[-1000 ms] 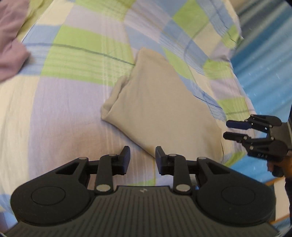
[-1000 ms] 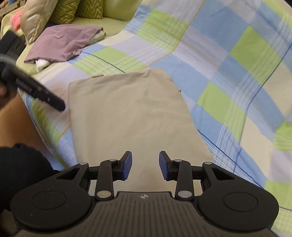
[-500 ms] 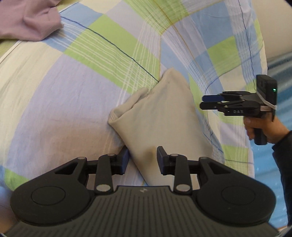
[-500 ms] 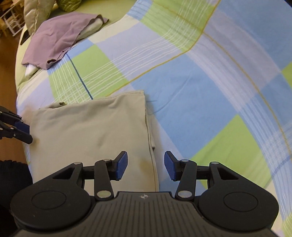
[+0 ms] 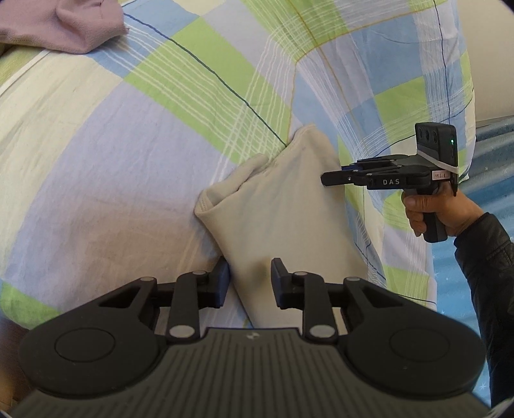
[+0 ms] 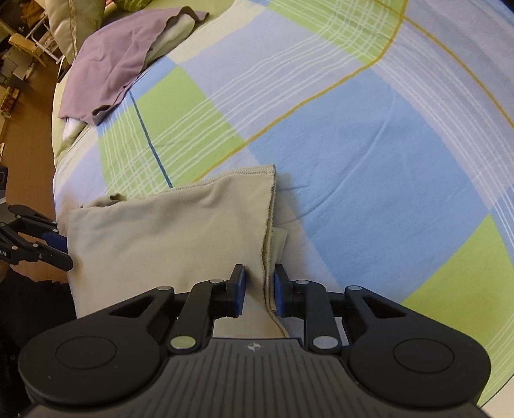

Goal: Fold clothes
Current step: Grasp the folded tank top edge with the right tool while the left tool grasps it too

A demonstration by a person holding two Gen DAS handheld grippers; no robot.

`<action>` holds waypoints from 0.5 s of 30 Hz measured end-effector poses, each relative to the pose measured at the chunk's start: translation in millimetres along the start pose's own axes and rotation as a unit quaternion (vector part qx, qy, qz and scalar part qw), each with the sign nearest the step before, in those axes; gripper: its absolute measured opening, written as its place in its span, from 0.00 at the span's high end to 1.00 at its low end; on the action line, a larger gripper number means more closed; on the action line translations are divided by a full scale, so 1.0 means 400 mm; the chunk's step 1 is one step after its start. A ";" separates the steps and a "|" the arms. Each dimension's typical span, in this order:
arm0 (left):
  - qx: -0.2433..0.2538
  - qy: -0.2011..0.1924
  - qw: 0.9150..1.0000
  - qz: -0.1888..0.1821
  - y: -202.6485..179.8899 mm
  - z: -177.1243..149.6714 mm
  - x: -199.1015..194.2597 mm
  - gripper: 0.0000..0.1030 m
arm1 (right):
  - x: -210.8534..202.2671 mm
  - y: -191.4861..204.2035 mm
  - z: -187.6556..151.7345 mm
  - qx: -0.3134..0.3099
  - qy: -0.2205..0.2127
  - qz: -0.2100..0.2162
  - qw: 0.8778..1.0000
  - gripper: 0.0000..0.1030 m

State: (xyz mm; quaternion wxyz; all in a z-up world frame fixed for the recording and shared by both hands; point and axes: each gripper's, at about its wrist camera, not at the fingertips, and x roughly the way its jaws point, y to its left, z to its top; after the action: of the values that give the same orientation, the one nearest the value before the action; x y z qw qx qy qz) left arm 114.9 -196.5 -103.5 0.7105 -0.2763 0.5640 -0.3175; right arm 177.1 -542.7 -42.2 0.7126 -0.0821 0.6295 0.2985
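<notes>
A folded beige garment (image 5: 282,209) (image 6: 173,231) lies on the checked bedsheet (image 5: 112,144) near the bed's edge. My left gripper (image 5: 250,279) is open and low over the garment's near left edge, one finger on the sheet side and the other over the cloth. In the right wrist view it shows at the left (image 6: 64,250). My right gripper (image 6: 260,286) has its blue pads drawn close on the garment's stitched right edge. Seen side-on in the left wrist view, the right gripper (image 5: 327,177) touches that edge.
A crumpled purple garment (image 5: 57,25) (image 6: 122,61) lies at the far side of the bed, beside pillows (image 6: 74,22). A hand (image 5: 430,212) and dark sleeve hold the right gripper over the bed's edge. Brown floor (image 6: 29,135) shows to the left.
Both grippers have dropped to the beige garment's opposite edges. The right gripper's fingers have narrowed onto the stitched edge. The left gripper's fingers now straddle the near edge.
</notes>
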 end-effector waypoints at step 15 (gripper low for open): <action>0.123 -0.045 0.991 -0.037 -0.092 0.042 -0.022 0.99 | -0.131 0.079 -0.106 0.033 -0.121 -0.042 0.991 0.95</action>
State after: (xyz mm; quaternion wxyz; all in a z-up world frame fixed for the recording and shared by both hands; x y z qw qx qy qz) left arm 124.6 -212.8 -66.8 0.7514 -0.2213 0.4777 -0.3978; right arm 122.9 -554.9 7.4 0.7975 -0.0480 0.5446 0.2551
